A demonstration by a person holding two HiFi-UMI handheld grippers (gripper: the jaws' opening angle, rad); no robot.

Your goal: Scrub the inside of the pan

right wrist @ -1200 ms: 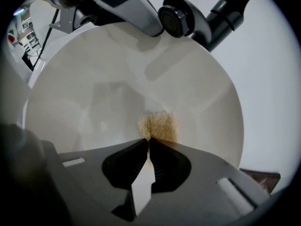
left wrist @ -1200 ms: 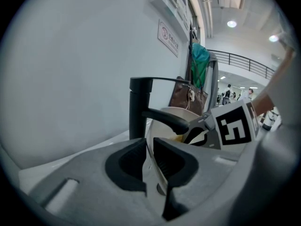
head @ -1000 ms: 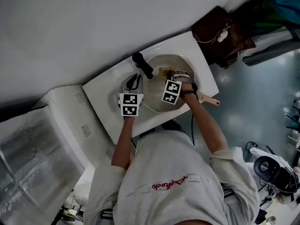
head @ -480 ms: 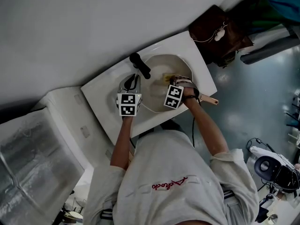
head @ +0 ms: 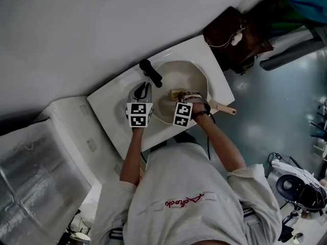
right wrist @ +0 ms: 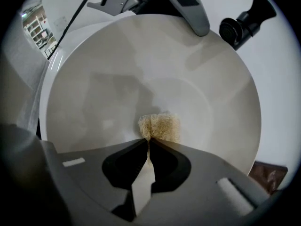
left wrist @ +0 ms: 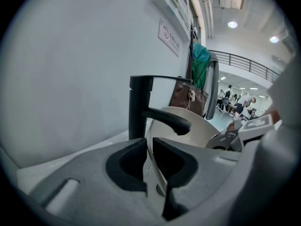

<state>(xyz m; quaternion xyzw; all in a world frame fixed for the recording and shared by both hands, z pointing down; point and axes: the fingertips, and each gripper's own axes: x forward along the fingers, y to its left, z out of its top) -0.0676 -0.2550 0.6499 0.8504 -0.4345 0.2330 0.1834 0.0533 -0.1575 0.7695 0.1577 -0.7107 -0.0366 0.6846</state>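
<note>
Right gripper [right wrist: 148, 142]: fingers pinch a scrub pad [right wrist: 160, 126] inside the pan [right wrist: 94, 93]. Left gripper [left wrist: 149, 142]: fingers, just closing, clamp its rim. White counter [head: 110, 114], black faucet [left wrist: 140, 107]. Only the left gripper view shows a distant railing [left wrist: 249, 62].

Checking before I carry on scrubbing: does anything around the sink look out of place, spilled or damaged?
Nothing stands out. The pan sits at the sink beside the faucet, and the right tool holds a pad inside it. No spill or damage shows.
</note>
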